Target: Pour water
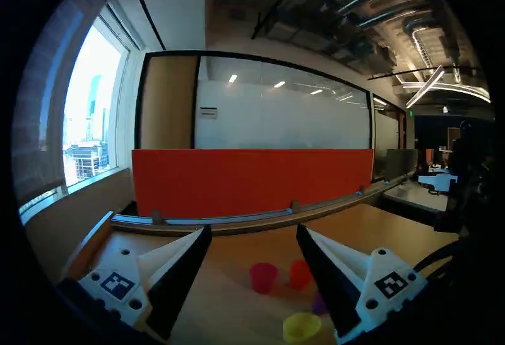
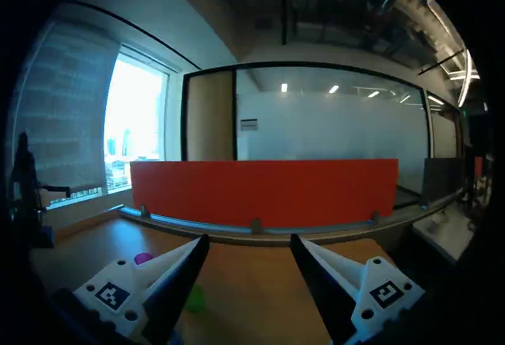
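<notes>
Low in frame, bring the wide-apart left gripper [image 1: 252,228] squarely around the pink cup [image 1: 263,277], clear of the red cup [image 1: 300,273]; right gripper [image 2: 249,237] likewise apart.

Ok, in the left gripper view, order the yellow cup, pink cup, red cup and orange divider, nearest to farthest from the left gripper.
1. Yellow cup, lowest in view, closest to the left gripper.
2. Pink cup and red cup, side by side between the fingers; too close to call.
3. Orange divider, at the far edge of the desk.
</notes>
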Available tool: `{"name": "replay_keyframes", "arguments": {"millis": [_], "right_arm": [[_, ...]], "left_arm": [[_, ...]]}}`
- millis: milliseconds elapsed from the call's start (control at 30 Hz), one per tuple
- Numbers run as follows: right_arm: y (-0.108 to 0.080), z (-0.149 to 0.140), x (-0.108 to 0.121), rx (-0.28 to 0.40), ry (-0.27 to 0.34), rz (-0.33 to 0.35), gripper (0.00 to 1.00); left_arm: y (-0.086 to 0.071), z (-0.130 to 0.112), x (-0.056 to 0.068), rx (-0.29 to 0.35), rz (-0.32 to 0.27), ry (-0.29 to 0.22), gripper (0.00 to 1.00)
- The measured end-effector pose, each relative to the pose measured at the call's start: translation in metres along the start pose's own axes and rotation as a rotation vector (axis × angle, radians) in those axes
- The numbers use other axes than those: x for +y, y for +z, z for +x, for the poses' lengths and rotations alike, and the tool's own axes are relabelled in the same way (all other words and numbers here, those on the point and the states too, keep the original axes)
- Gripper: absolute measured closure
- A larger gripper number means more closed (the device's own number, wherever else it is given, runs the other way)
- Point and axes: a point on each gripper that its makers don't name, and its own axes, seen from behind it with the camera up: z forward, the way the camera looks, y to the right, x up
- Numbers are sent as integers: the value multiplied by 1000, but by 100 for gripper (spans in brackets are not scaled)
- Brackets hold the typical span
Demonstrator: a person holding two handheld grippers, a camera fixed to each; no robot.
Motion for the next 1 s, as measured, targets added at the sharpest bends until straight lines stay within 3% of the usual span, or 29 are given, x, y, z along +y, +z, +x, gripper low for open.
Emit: {"name": "replay_keyframes", "arguments": {"millis": [267,500,700,1000], "right_arm": [[-3,7,-33,-20,-12,188,1],[-3,10,-55,-20,-47,291,1],[-6,8,-74,-29,-46,370,1],[-6,-8,-87,-74,-87,424,1]], "left_arm": [[1,8,38,-3,-216,-48,0],[0,18,62,2,-347,-84,1],[3,20,68,3,-392,-70,1],[4,14,71,-22,-424,-22,1]]}}
